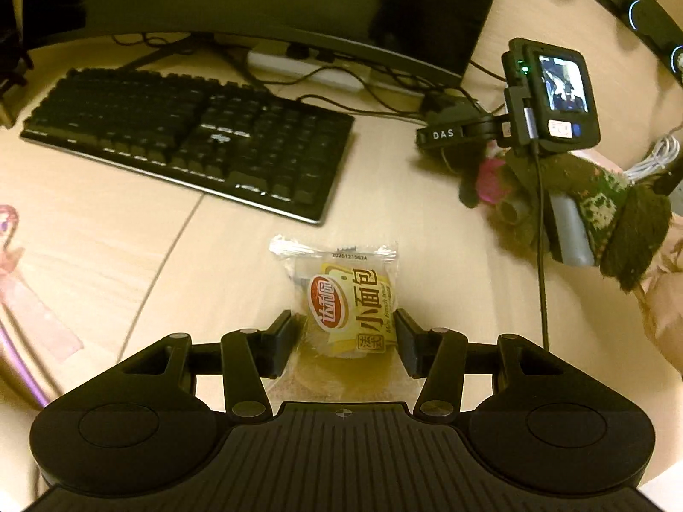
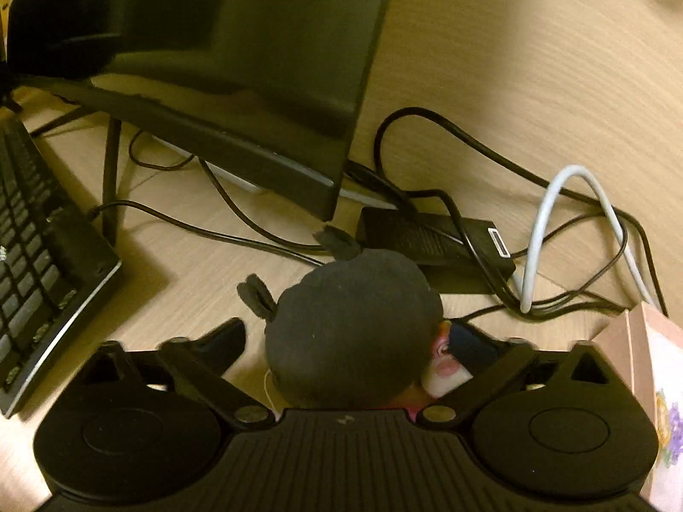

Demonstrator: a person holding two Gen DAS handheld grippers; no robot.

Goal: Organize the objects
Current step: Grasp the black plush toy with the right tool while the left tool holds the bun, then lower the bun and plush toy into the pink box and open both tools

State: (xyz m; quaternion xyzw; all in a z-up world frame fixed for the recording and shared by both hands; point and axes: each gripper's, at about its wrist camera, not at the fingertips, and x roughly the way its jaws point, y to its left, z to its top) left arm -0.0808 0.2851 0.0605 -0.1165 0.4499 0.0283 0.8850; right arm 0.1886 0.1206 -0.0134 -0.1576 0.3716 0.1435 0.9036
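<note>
In the left wrist view a clear packet of small bread (image 1: 345, 298) with a yellow and red label sits between my left gripper's (image 1: 345, 333) pads, which press its sides; it rests low over the wooden desk. My right gripper (image 1: 465, 170) shows at the right of that view with a dark plush toy (image 1: 512, 196) between its jaws. In the right wrist view the plush toy's round dark head (image 2: 350, 328) fills the space between the right gripper's (image 2: 354, 341) fingers, with a pink and white part at its right side.
A black keyboard (image 1: 188, 136) lies at the left, with a dark monitor (image 1: 277, 4) behind it. A power brick (image 2: 431, 239), black cables (image 2: 469, 145) and a white cable (image 2: 542, 230) lie right of the monitor. A pink box (image 2: 640, 362) stands at the right edge.
</note>
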